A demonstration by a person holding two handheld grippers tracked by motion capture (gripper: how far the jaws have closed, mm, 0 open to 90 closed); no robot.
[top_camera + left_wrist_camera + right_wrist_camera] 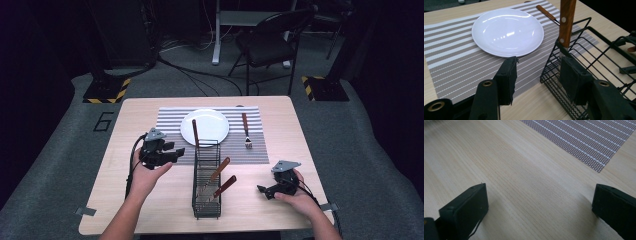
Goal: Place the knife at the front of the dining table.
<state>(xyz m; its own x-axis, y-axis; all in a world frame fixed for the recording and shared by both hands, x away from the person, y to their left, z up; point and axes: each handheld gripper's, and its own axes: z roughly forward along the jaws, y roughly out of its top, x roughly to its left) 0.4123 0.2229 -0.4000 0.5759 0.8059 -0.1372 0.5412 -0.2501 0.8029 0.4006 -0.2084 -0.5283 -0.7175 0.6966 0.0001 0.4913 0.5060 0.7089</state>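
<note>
A black wire rack (206, 202) stands mid-table with three wooden-handled utensils in it: one upright handle (195, 132) at its far end and two tilted handles (220, 169) (226, 185). My left gripper (179, 151) hovers just left of the rack's far end. In the left gripper view it (537, 75) is open with nothing between the jaws, the rack (554, 62) is at its right jaw, and the upright handle (567, 22) rises beyond. My right gripper (261, 190) rests low, right of the rack; it (539, 205) is open over bare wood.
A white plate (205, 126) (507, 31) lies on a striped placemat (170, 125) (449, 50) (584, 142) behind the rack. A wooden-handled fork (245, 129) (547, 13) lies right of the plate. A folding chair (270, 42) stands beyond the table.
</note>
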